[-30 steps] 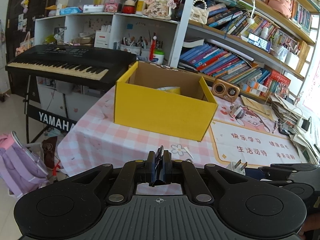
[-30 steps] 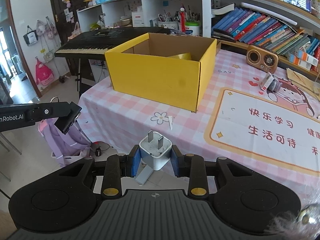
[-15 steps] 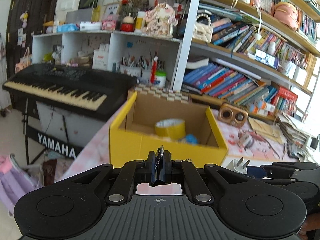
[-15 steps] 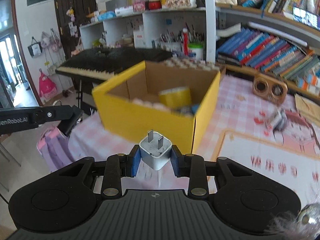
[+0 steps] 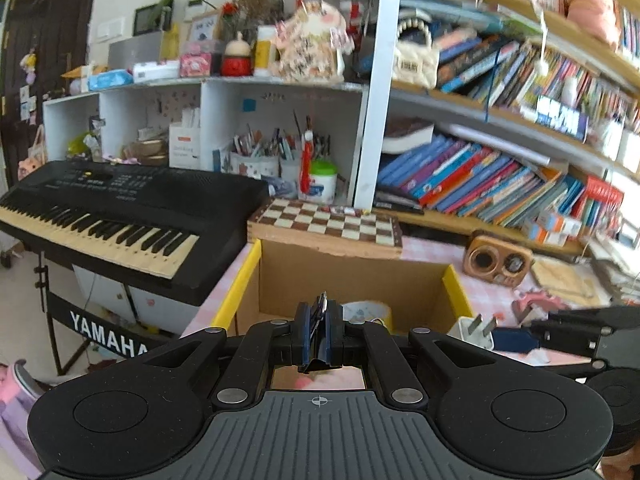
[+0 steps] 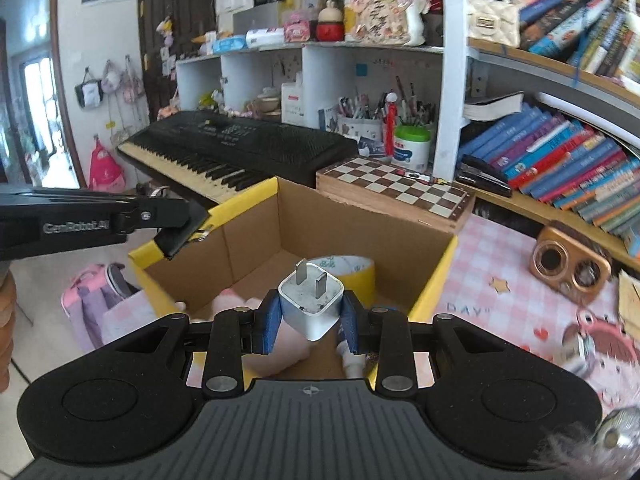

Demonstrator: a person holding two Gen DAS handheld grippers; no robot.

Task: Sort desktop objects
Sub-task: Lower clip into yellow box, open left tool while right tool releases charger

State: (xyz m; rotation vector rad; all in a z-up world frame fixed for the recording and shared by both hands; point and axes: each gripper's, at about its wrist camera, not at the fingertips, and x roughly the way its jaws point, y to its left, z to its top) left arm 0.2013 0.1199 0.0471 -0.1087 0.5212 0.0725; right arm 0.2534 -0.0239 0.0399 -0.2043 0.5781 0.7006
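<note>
Cluttered shelves back the desk (image 6: pixel 500 256). Right tongs (image 6: pixel 310 316) clamp the charger plug (image 6: pixel 311 304) over the yellow box (image 6: pixel 434 276); left tongs (image 5: pixel 318 330), pinched together on a thin keyring-like item (image 5: pixel 320 306), could collide nearby.

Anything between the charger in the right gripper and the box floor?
No barrier shows. The charger hangs over the open box. Below lie a tape roll and a pink item, so it may land on them.

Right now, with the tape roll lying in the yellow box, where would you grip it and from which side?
Probably from above: pinch the tape roll by its wall, one finger in the core, one outside. It seems to lie flat, core up, and the yellow box walls block any sideways approach.
</note>
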